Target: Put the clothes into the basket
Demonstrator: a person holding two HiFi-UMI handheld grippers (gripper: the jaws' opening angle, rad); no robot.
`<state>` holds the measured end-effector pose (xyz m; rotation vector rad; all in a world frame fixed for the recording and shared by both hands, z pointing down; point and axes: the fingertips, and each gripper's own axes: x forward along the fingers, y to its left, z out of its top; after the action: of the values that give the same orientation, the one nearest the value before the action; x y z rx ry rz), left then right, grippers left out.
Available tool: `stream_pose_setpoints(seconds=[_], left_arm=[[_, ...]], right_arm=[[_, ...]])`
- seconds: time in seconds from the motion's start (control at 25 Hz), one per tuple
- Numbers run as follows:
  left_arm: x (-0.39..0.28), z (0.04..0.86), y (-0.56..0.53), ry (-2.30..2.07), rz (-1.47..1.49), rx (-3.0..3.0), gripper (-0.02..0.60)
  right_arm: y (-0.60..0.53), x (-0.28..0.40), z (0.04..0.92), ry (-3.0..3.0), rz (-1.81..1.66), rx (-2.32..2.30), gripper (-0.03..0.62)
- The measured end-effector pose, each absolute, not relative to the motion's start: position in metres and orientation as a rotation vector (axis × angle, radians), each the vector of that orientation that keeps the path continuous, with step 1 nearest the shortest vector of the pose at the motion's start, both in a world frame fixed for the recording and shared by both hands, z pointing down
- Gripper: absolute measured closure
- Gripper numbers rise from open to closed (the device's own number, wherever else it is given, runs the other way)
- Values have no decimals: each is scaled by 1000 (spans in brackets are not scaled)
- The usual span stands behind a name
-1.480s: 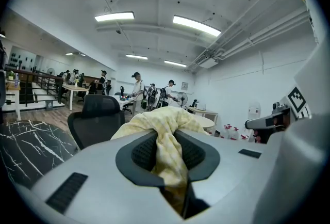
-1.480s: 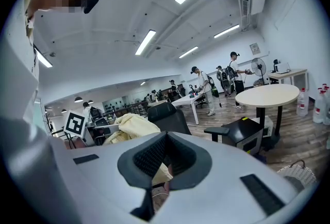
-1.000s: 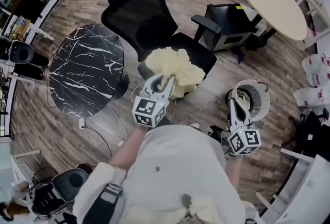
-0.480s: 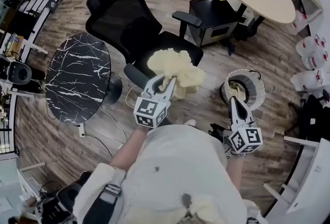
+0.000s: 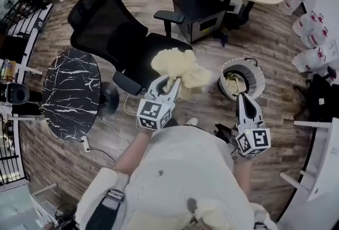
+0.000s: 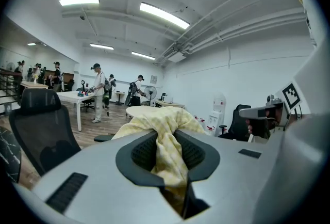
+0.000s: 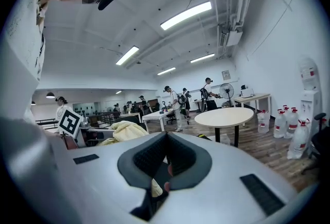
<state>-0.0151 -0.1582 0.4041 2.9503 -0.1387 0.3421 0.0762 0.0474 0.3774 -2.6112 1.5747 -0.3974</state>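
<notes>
The pale yellow cloth, soft, crumpled and faintly checked, is bunched in a loose lump at the tip of the left gripper, whose jaws are nearly together and pinch a twisted fold of it between their ribbed dark pads. The lump hangs over the near right edge of the black office chair, above the wood floor, its longer side running left to right. The basket stands on the floor to the right of the cloth, close but apart from it: a round, pale-walled tub with a dark inside and some pale fabric already lying in it. So, as I judge it, the coming move is a short carry to the right until the cloth is over the rim, then a release. The right gripper is the nearer one to the basket, its tip just on the near side of the rim, jaws drawn together on nothing I can make out. Left of the chair stands a round black marble-patterned table
</notes>
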Motion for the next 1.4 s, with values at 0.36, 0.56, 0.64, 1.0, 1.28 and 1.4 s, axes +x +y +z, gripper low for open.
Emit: stream_pose_setpoints(seconds=[0.36,0.56,0.64,1.0,1.28,1.4], left_arm=[[47,404,-92,74,347,2963,497],[66,402,-65,194,354,2966,497],[71,402,-56,235,359,2966,497],[108,413,-22,400,397,2948,497],[150,428,-1,523,437,2923,497],[175,433,8,576,457,2918,497]], right_arm=[[133,115,370,1314,-345,-2689,586],[164,118,370,1209,-336,-2715,585],[173,117,370,1171,-334,-2732,586],[217,126,378,983,-360,-2789,585],[236,150,387,878,-376,-2825,585],[245,167,390,816,-391,-2831,585]])
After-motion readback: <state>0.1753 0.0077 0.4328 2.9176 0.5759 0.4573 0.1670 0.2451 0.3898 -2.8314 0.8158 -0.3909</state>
